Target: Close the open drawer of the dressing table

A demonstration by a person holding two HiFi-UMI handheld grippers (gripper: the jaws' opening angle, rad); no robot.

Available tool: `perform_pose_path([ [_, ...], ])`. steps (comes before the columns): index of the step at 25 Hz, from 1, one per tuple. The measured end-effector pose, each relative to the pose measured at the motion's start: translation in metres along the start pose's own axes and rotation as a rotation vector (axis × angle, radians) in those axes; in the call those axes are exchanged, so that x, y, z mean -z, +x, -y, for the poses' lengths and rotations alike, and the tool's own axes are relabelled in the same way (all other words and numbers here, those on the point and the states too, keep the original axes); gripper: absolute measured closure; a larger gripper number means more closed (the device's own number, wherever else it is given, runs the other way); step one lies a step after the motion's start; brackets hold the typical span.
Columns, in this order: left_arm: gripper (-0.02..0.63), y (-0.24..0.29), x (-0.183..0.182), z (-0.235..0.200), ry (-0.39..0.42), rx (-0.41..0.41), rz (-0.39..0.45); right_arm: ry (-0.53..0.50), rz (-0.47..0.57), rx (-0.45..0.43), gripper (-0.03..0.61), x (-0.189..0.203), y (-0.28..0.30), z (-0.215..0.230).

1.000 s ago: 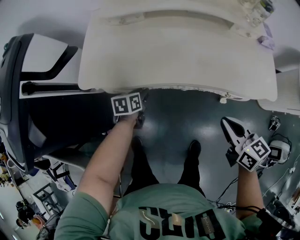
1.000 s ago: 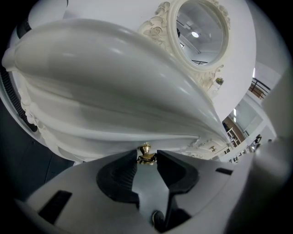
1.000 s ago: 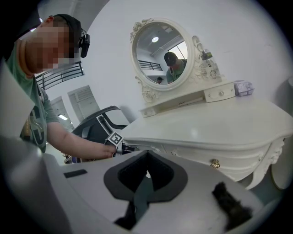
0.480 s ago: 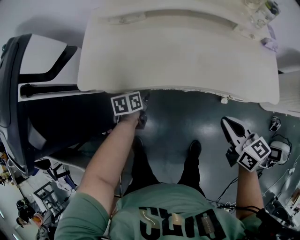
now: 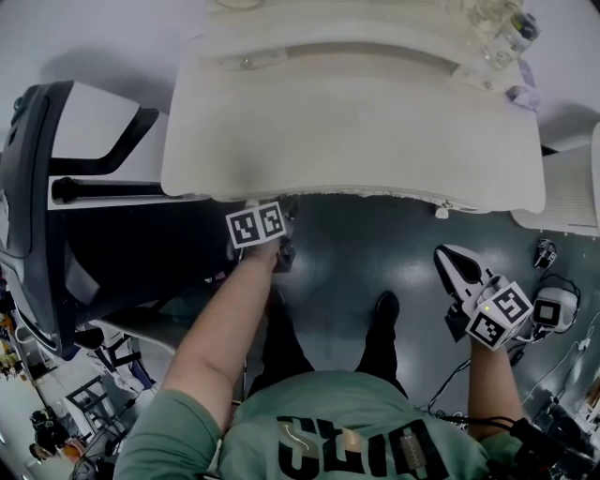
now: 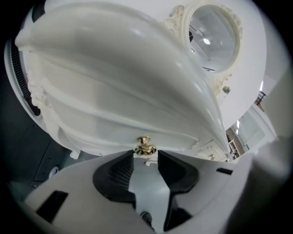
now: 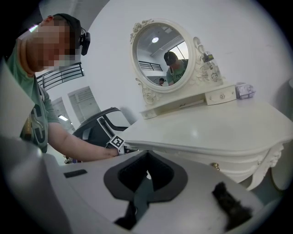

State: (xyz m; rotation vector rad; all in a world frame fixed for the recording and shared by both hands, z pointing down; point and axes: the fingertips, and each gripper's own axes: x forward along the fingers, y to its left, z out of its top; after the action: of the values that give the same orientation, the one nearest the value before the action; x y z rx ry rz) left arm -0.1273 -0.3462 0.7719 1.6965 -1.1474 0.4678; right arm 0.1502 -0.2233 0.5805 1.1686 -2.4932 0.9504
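The white dressing table point(image 5: 356, 122) fills the top of the head view. In the left gripper view its drawer front point(image 6: 114, 123) lies close under the table top and looks pushed in. The drawer's gold knob point(image 6: 145, 147) sits right at the tips of my left gripper point(image 6: 145, 157), between the two dark pads point(image 6: 116, 171), with a thin gap on each side. From above, the left gripper point(image 5: 283, 211) reaches under the table's front edge. My right gripper point(image 5: 453, 262) hangs apart at the right over the floor, its jaws closed and empty point(image 7: 146, 157).
A black treadmill point(image 5: 47, 187) stands to the left of the table. An oval mirror point(image 7: 160, 55), bottles point(image 5: 497, 23) and a small box point(image 7: 243, 90) are on the table's back. A second gold knob point(image 7: 215, 167) is on the front. Cables and a small device point(image 5: 553, 309) lie at the right.
The left gripper stays at the table's front edge. The right gripper has shifted a little to the left in the picture. The head view has tilted slightly.
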Motion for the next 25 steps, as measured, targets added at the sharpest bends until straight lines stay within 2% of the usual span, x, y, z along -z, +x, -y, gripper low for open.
perform_pose_path([
  [2,0.459,-0.008,0.017,0.008,0.003,0.007,-0.04,0.001,0.01,0.001,0.568,-0.001,-0.008,-0.003],
  [6,0.463,-0.037,0.066,0.052,0.119,0.073,-0.13,0.0,0.05,0.013,0.568,-0.014,-0.036,-0.003],
  [10,0.495,-0.083,0.101,0.119,0.172,0.197,-0.14,-0.01,0.106,0.028,0.568,-0.035,-0.084,-0.001],
  [14,0.514,-0.128,0.121,0.196,0.269,0.289,-0.148,-0.007,0.151,0.034,0.568,-0.048,-0.145,-0.002],
  [17,0.523,-0.157,0.109,0.251,0.307,0.32,-0.088,-0.029,0.159,0.026,0.568,-0.052,-0.189,-0.003],
  [22,0.528,-0.197,0.068,0.339,0.342,0.366,0.111,-0.085,0.161,-0.012,0.568,-0.069,-0.243,0.006],
  [25,0.529,-0.217,0.05,0.371,0.341,0.383,0.209,-0.132,0.165,-0.039,0.568,-0.088,-0.257,0.012],
])
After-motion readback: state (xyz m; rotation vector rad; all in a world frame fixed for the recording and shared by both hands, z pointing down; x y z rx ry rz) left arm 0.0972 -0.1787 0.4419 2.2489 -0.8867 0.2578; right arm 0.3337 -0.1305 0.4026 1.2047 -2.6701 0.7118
